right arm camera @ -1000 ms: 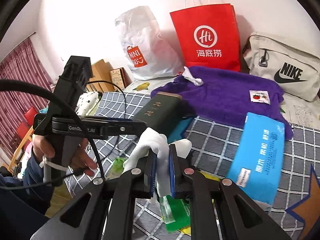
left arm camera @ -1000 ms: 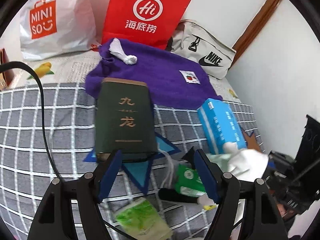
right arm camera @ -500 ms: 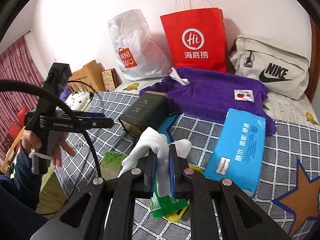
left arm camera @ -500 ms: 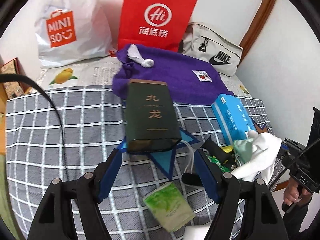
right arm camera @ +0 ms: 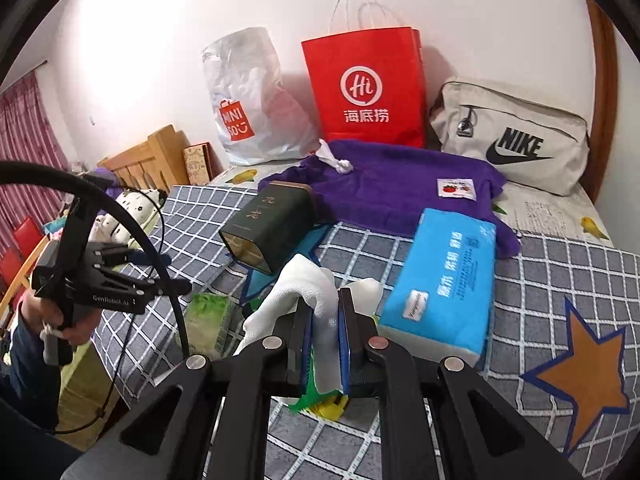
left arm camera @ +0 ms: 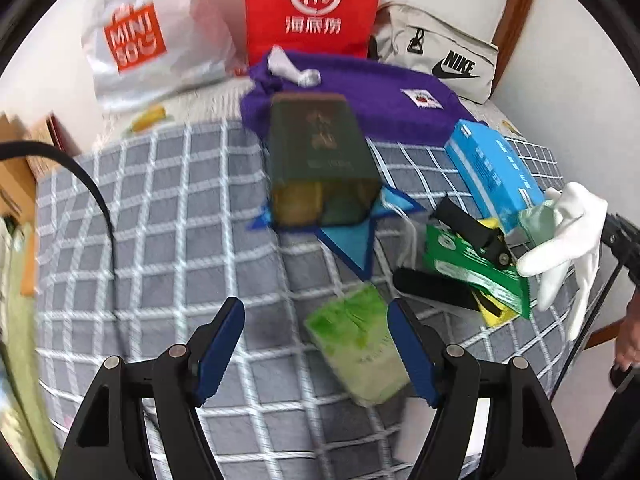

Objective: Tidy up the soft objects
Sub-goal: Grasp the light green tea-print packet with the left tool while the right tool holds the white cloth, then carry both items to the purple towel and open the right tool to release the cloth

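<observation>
My right gripper (right arm camera: 324, 304) is shut on a white glove (right arm camera: 308, 292), which hangs limp from its pads above the bed. The same glove (left arm camera: 568, 232) shows at the right edge of the left wrist view. My left gripper (left arm camera: 318, 346) is open and points steeply down over the checked blanket (left arm camera: 160, 240). A pale green tissue pack (left arm camera: 360, 344) lies on the blanket below it, close to the right finger and untouched. In the right wrist view the left gripper (right arm camera: 176, 284) appears from the side, held in a hand.
A dark green tin (left arm camera: 320, 152) lies on its side in the middle, with a purple towel (left arm camera: 380, 96) behind it. A blue tissue pack (right arm camera: 444, 280) and a green packet (left arm camera: 468, 272) lie to the right. A red bag (right arm camera: 368, 88), a Miniso bag (right arm camera: 248, 104) and a Nike bag (right arm camera: 516, 140) line the wall.
My left gripper has drawn back from the tin and tipped down; the green tissue pack now lies under its open fingers. The right gripper has shifted sideways, still holding the glove.
</observation>
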`<state>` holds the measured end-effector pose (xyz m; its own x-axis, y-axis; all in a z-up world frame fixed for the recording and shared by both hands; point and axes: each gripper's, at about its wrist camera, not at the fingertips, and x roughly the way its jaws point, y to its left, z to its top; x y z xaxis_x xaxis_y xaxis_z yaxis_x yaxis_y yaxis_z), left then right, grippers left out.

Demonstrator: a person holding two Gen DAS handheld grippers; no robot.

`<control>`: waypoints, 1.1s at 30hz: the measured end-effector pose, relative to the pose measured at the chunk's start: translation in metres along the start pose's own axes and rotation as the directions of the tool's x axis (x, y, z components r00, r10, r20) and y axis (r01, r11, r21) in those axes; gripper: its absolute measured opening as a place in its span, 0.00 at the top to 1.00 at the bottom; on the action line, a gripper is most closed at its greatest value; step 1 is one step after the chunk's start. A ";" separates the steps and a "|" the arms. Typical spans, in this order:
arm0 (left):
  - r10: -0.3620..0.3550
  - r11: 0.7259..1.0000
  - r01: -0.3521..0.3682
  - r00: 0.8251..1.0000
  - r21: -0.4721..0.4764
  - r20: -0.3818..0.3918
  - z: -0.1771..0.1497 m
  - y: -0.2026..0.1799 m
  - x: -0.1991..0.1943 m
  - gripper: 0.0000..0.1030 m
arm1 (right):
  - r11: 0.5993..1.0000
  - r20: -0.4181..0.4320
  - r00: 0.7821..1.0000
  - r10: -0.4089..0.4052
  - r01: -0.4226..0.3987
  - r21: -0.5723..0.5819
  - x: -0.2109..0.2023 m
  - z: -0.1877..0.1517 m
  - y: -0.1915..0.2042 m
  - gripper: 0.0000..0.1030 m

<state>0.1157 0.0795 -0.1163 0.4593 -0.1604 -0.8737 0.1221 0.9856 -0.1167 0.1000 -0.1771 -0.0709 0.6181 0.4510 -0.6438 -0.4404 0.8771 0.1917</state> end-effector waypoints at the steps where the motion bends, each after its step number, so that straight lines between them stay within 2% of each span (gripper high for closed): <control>1: -0.001 1.000 0.001 1.000 -0.009 -0.008 -0.002 -0.003 0.004 0.30 | 1.000 0.003 1.000 -0.009 0.009 -0.001 -0.002 -0.003 0.000 0.89; 9: 0.018 0.999 -0.022 0.996 -0.036 -0.092 -0.014 -0.028 0.038 0.30 | 1.000 0.023 1.000 -0.002 0.002 0.008 -0.015 -0.020 -0.007 0.89; 11: 0.041 0.997 -0.047 0.994 -0.056 -0.106 -0.016 -0.030 0.048 0.30 | 1.000 0.028 1.000 0.008 -0.008 0.013 -0.016 -0.024 -0.009 0.89; 15: 0.073 0.993 -0.078 0.996 -0.091 -0.055 -0.019 -0.032 0.049 0.29 | 1.000 0.033 0.999 0.023 -0.023 0.012 -0.018 -0.031 -0.010 0.89; 19: 0.096 0.992 -0.100 0.994 -0.076 -0.055 -0.019 -0.036 0.050 0.31 | 0.999 0.038 0.998 0.042 -0.043 0.015 -0.017 -0.035 -0.012 0.89; 21: 0.124 0.990 -0.127 0.991 -0.059 -0.041 -0.018 -0.038 0.050 0.45 | 0.999 0.037 0.999 0.040 -0.040 0.010 -0.015 -0.036 -0.012 0.89; 33: 0.088 0.994 -0.087 0.996 -0.068 0.000 0.001 -0.029 0.032 0.47 | 1.000 0.004 1.000 0.017 -0.017 0.007 -0.001 -0.026 -0.020 0.89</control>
<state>0.1275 0.0453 -0.1403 0.4678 -0.0734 -0.8808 0.0211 0.9972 -0.0719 0.0915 -0.1996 -0.0934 0.6135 0.4666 -0.6371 -0.4460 0.8705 0.2081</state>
